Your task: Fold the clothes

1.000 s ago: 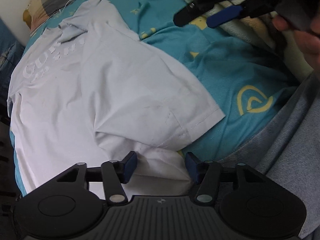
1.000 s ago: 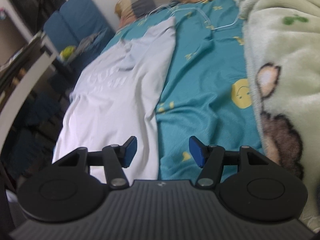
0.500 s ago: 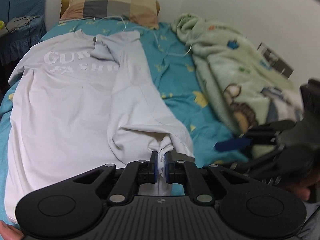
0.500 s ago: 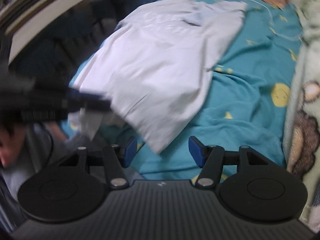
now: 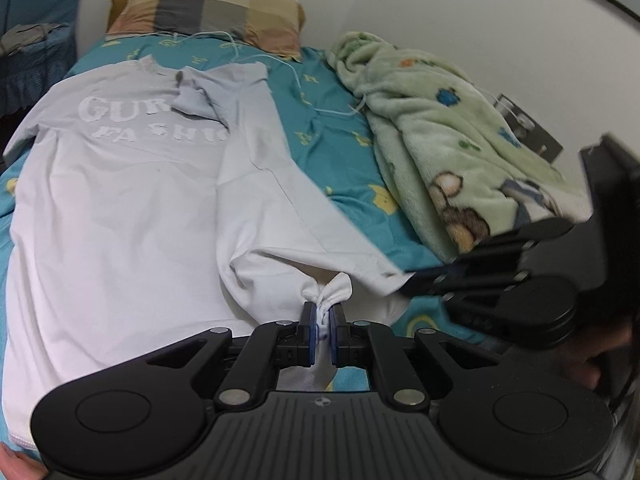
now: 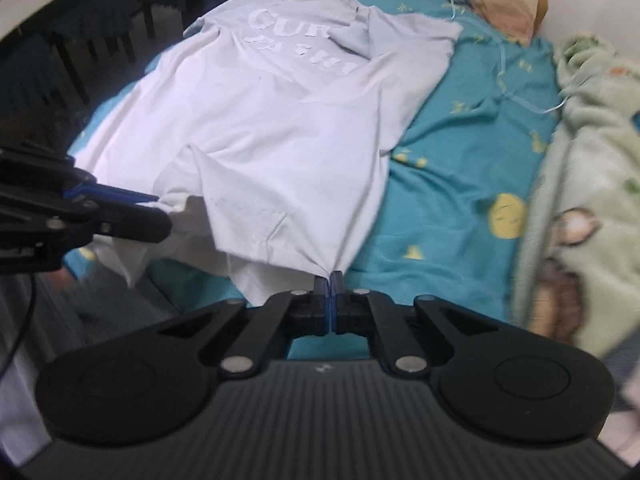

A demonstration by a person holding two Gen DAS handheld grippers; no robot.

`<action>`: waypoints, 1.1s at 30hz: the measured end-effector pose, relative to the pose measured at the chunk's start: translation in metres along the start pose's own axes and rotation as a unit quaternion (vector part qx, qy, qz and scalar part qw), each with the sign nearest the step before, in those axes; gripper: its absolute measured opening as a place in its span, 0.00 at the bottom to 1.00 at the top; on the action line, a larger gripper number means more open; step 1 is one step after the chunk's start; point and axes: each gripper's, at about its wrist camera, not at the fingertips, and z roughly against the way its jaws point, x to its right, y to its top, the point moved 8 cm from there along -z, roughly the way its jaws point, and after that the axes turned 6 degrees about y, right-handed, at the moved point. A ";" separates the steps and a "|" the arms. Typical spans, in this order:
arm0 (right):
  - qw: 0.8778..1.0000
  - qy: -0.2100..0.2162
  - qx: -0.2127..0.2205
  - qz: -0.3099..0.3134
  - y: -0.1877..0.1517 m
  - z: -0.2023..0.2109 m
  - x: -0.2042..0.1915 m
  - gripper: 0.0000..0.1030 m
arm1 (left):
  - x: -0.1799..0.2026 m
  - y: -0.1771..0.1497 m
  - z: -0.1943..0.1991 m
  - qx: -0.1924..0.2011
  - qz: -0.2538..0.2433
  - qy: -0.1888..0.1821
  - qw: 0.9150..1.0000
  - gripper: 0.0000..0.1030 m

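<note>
A white T-shirt (image 5: 120, 216) with pale lettering lies spread on the teal bed sheet (image 5: 332, 152), its right side folded over the body. My left gripper (image 5: 320, 324) is shut on a bunched bit of the shirt's near hem. My right gripper (image 6: 329, 292) is shut on the hem corner of the folded flap of the shirt (image 6: 280, 152). In the left wrist view the right gripper (image 5: 416, 278) comes in from the right at that corner. In the right wrist view the left gripper (image 6: 160, 206) comes in from the left, holding the hem.
A checked pillow (image 5: 208, 8) lies at the head of the bed. A green fleece blanket (image 5: 460, 140) with bear prints is heaped along the right side by the white wall. A white cable (image 5: 288, 64) trails across the sheet. Dark furniture (image 6: 80, 20) stands left of the bed.
My left gripper closed on the shirt's near hem and stayed shut. My right gripper swung to the flap's corner and closed on it, now lifting the hem slightly.
</note>
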 end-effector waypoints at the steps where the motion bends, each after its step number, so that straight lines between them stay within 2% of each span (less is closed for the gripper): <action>1: 1.000 -0.007 -0.001 0.009 -0.002 0.009 0.003 0.03 | 0.004 -0.002 -0.002 -0.007 -0.011 -0.002 1.000 0.08; 2: 1.000 -0.014 -0.003 0.018 -0.003 0.018 0.006 0.03 | 0.009 -0.005 -0.005 -0.014 -0.023 -0.005 1.000 0.10; 5: 0.998 -0.042 -0.014 0.049 -0.011 0.037 0.015 0.03 | 0.023 -0.013 -0.012 -0.031 -0.062 -0.005 0.998 0.26; 7: 0.995 -0.053 -0.037 0.070 -0.023 0.039 0.017 0.03 | 0.030 -0.016 -0.014 -0.034 -0.083 -0.003 0.996 0.33; 9: 0.993 -0.063 -0.053 0.084 -0.035 0.034 0.017 0.03 | 0.029 -0.016 -0.014 -0.032 -0.083 0.005 0.996 0.42; 11: 0.993 -0.061 -0.056 0.079 -0.042 0.032 0.018 0.03 | 0.020 -0.011 -0.013 -0.026 -0.059 0.010 0.998 0.45; 14: 0.997 -0.044 -0.040 0.049 -0.042 0.032 0.021 0.03 | -0.001 0.000 -0.013 -0.017 0.003 0.015 1.000 0.47; 18: 1.000 -0.009 -0.016 0.022 -0.039 0.036 0.014 0.03 | -0.032 0.014 -0.020 -0.012 0.089 0.019 0.996 0.48; 20: 1.000 -0.004 0.009 -0.012 -0.030 0.038 0.023 0.03 | -0.038 0.020 -0.025 -0.007 0.110 0.021 0.994 0.48; 24: 0.992 0.008 0.063 -0.110 -0.010 0.036 0.061 0.03 | -0.028 0.030 -0.030 0.019 0.093 0.032 0.995 0.47; 28: 0.976 0.006 0.120 -0.182 0.006 0.026 0.093 0.04 | 0.004 0.037 -0.037 0.034 0.081 0.016 0.996 0.47; 30: 0.964 0.021 0.144 -0.222 0.007 0.018 0.106 0.04 | 0.025 0.036 -0.046 0.034 0.067 0.008 0.997 0.47; 33: 0.949 0.026 0.155 -0.273 0.002 0.008 0.123 0.05 | 0.051 0.030 -0.075 0.013 0.036 0.025 0.999 0.47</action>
